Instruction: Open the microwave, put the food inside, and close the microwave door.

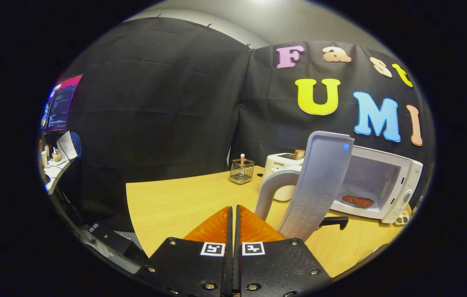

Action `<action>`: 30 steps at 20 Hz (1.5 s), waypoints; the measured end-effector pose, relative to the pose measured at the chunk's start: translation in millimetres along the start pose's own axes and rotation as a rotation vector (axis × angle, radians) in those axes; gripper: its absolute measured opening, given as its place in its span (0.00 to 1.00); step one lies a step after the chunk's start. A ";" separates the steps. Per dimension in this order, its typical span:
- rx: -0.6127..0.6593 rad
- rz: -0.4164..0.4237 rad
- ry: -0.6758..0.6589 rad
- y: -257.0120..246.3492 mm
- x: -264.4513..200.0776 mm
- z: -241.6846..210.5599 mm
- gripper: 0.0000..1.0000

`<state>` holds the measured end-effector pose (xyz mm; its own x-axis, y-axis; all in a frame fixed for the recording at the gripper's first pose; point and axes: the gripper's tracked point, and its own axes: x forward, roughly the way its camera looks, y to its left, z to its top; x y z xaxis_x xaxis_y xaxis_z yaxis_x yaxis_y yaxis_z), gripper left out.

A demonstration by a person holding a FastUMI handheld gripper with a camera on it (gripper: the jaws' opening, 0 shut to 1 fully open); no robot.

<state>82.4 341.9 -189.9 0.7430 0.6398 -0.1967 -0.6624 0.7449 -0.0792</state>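
We are looking across a wide wooden table (175,202) that is taking up most of the ground ahead of the gripper, with the black cloth wall (155,103) rising behind it.

On the far side of the table, ahead of the fingers and off to their right, the microwave (398,181) is sitting with its cavity exposed. Its door (320,181) is standing wide open, swung out toward us so that we are seeing its inner face nearly edge-on, with the curved handle (270,187) on the side facing the fingers. The door is reaching almost to the right finger, but we cannot tell whether it is touching it.

The food (358,201), a flat reddish piece, is lying inside the microwave on the cavity floor.

Behind the door, a toaster (281,165) is standing against the wall with a slice of bread (298,154) sticking up from its slot. Just beside it, farther from the microwave, a small wire basket (241,170) is holding an upright stick-like item.

A dark flat tool end (334,222) is lying on the table below the microwave, poking out from behind the door.

Well off to the left, a monitor (61,103) is glowing above a cluttered desk.

The gripper (233,212) is hovering low over the near table edge. Its jaws are pressed together with only a thin seam between them, and they are holding nothing.
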 end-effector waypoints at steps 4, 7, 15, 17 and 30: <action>0.069 -0.035 0.026 -25.8 -18.1 -10.3 0.01; 0.094 -0.100 0.018 -53.8 -33.3 -10.4 0.01; 0.170 -0.319 0.033 -179.8 -44.7 -28.0 0.01; 0.192 -0.379 0.024 -210.7 -46.0 -30.3 0.01; 0.113 -0.688 0.054 -362.4 -11.0 -54.3 0.01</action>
<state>309.1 54.6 -212.1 0.9824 0.0073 -0.1868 -0.0267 0.9945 -0.1013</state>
